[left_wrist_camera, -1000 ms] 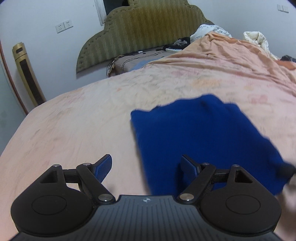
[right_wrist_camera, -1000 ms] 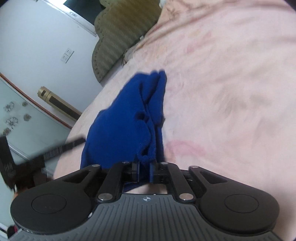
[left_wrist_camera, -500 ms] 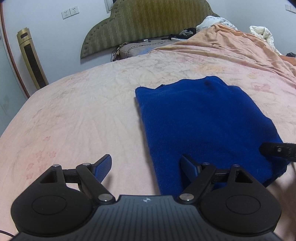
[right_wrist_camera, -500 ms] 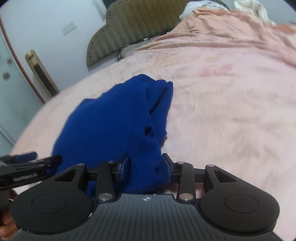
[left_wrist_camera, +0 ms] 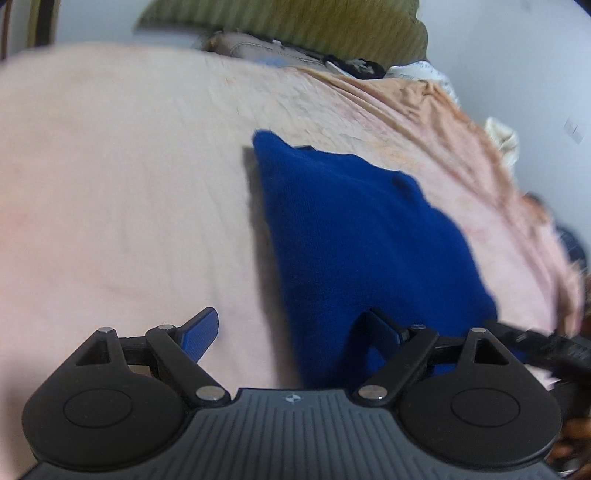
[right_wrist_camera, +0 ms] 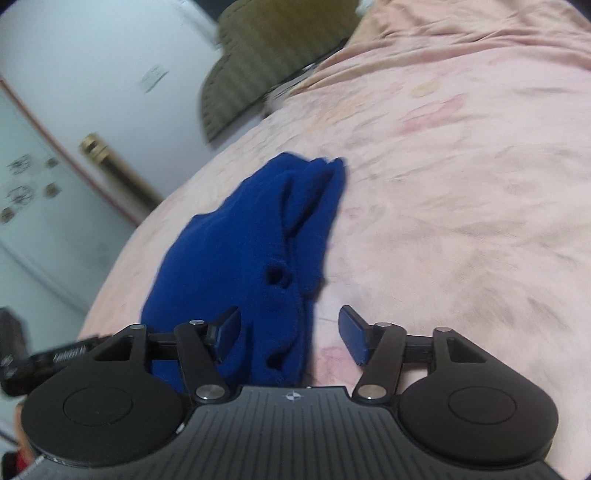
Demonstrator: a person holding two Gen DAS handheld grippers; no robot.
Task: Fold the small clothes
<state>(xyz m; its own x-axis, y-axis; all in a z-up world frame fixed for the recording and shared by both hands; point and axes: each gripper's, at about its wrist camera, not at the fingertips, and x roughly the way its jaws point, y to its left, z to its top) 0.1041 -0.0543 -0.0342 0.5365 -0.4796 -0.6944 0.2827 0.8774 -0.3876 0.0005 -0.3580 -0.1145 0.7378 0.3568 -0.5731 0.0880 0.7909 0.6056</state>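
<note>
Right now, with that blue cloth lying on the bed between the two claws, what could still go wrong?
1. The blue cloth looks bunched along its right edge, so the fold may come out lumpy.
2. The right claw is opening with cloth between its fingers; fabric might snag on a pad and drag as it leaves.
3. The left claw is opening astride the cloth's left edge and could rumple it or pinch the pink sheet.

One blue garment (left_wrist_camera: pixel 362 236), two grippers (left_wrist_camera: pixel 291 332) (right_wrist_camera: pixel 290 332), one headboard (left_wrist_camera: pixel 295 26) and perhaps one pillow (left_wrist_camera: pixel 255 50) are counted on one bed (left_wrist_camera: pixel 110 184).
</note>
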